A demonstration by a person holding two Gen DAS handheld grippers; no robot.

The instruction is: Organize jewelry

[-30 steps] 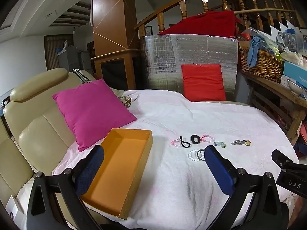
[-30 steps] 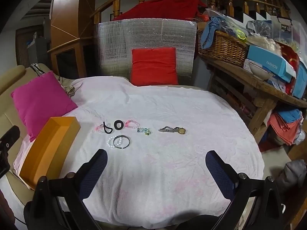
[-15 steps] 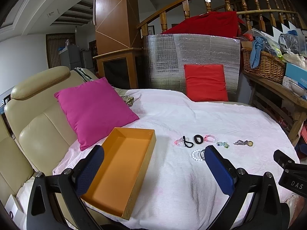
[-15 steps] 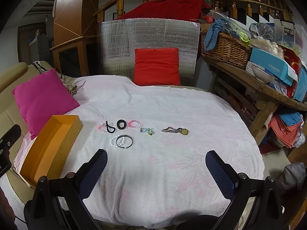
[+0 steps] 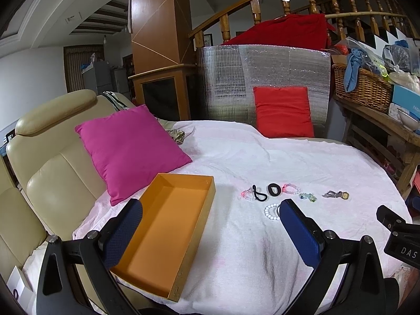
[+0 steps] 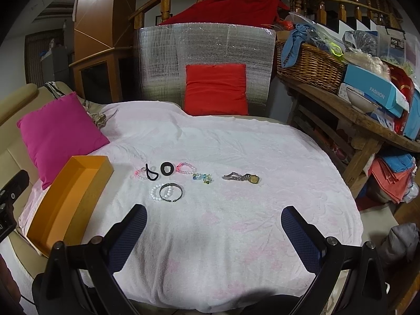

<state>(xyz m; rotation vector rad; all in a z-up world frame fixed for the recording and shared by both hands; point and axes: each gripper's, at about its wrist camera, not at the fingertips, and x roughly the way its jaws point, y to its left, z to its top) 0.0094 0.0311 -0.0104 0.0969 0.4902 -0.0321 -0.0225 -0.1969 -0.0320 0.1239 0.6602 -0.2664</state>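
Both views shifted slightly; jewelry [image 6: 170,181] beyond spread right gripper [image 6: 214,233].

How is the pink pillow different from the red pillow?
The pink pillow leans tilted like a diamond against the beige sofa; the red pillow stands straight against the silver foil panel. The pink one sits beside the orange box; the red one is farther back. Both are square, plain cushions.

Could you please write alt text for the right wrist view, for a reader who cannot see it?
Bracelets, hair ties and a watch lie on a white blanket, beyond the open, empty right tongs. An empty orange box sits at left.
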